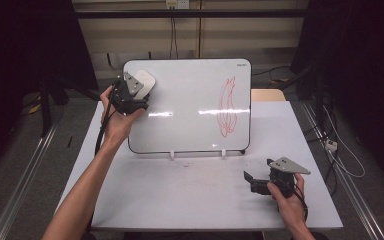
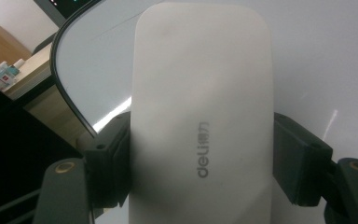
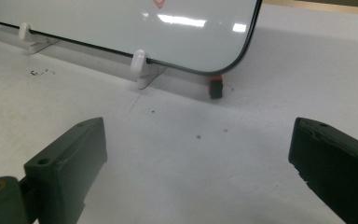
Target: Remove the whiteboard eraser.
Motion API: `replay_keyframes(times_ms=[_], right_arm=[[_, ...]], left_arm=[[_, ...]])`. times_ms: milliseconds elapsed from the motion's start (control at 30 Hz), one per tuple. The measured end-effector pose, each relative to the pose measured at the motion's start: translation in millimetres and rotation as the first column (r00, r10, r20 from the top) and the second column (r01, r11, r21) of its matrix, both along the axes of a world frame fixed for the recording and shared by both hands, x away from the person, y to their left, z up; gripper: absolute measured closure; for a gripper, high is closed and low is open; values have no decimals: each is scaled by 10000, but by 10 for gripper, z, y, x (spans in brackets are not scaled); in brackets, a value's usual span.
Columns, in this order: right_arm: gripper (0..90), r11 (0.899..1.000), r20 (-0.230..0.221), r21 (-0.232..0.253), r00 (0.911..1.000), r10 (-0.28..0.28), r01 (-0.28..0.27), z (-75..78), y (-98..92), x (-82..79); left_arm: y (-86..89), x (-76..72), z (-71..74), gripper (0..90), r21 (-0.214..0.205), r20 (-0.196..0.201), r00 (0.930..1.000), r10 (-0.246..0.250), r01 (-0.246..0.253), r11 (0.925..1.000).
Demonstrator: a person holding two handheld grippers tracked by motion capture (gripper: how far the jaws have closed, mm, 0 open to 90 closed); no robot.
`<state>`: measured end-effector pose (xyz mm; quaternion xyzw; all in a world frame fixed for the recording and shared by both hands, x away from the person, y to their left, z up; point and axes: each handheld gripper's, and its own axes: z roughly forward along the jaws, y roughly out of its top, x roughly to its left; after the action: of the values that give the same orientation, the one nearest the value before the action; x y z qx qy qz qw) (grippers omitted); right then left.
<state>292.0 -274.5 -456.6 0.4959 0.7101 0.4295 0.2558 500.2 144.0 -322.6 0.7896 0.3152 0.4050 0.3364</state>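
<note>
A white board eraser (image 1: 144, 80) (image 2: 200, 102) with grey lettering lies against the top left corner of the whiteboard (image 1: 185, 105) (image 2: 326, 56). My left gripper (image 1: 139, 89) (image 2: 200, 154) is shut on it, one black pad pressing each long side. Red scribbles (image 1: 227, 107) mark the board's right part. My right gripper (image 1: 249, 181) (image 3: 198, 154) rests low over the table (image 1: 195, 195) at the front right. It stands open with nothing between its jaws and faces the board's lower edge (image 3: 121, 28).
The whiteboard leans upright on white clip feet (image 1: 172, 155) (image 3: 140, 65). A small red and black object (image 3: 216, 87) sits under its lower right corner. Dark specks dot the white tabletop. Metal rails (image 1: 25, 175) and cables (image 1: 340, 150) run along the floor on both sides.
</note>
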Motion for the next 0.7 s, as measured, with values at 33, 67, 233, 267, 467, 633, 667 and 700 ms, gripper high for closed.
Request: replay_keyframes(times_ms=[33,67,233,267,467,633,667,700], right_arm=[[42,10000,-19,30,10000,6,-6,0,1,0],[42,10000,2,19,10000,8,-8,0,1,0],[42,10000,15,-3,10000,29,-29,1,4,-1],[42,10000,13,1,10000,27,-27,1,3,-1],[42,10000,21,-16,10000,12,-12,0,-3,-2],[42,10000,13,39,10000,-2,2,4,-2,-8],[42,10000,13,39,10000,-2,2,4,-2,-8],[42,10000,10,41,10000,5,-5,4,-2,-7]], left_arm=[[2,1,-3,300,-40,14,10000,9,-9,10000],[2,2,-4,302,-44,-10,10000,12,-12,10000],[3,-1,5,308,156,-7,10000,-83,83,9998],[9,-1,3,309,158,18,9999,-124,124,9998],[16,-4,11,311,116,-42,9999,-151,152,9998],[39,-2,28,312,-57,-152,9995,-261,260,9996],[40,-1,31,312,-57,-163,9995,-269,268,9996],[41,-4,31,312,-97,-169,9995,-265,263,9996]])
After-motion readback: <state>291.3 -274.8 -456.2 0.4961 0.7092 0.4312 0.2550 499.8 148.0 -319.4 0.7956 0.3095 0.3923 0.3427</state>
